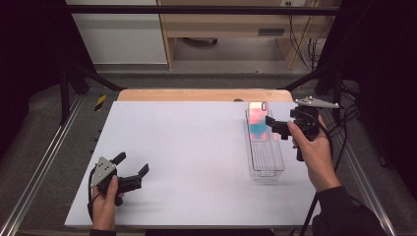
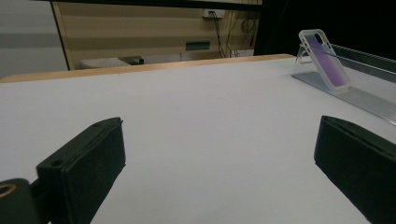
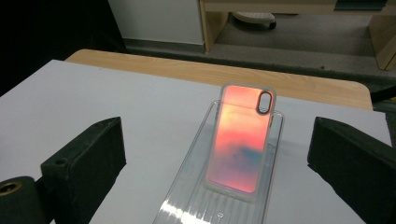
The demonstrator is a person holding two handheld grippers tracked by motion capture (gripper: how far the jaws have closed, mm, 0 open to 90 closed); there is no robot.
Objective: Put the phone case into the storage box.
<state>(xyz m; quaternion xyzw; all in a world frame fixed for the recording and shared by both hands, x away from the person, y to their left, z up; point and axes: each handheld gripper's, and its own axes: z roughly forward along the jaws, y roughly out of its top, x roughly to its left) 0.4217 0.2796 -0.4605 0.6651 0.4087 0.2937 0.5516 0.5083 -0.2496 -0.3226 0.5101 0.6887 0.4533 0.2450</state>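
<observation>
High view: our right gripper, jaws wide and empty, sits just right of phone case leaning lengthwise near-to-far in clear tray; left gripper wide, well apart.

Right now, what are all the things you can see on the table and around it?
phone case: one, clear rim with a pink-orange shimmery back, leaning tilted inside the tray at its far end
tray: one, clear ridged plastic, long and narrow, on the table's right side
table: one, white top with a wooden strip along the far edge
wooden furniture: pale wood, on the floor beyond the table
left gripper: one, black, jaws apart, holding nothing, low over the table's near left
right gripper: one, black, jaws apart, beside the tray's far right
hands: two, one holding each gripper
</observation>
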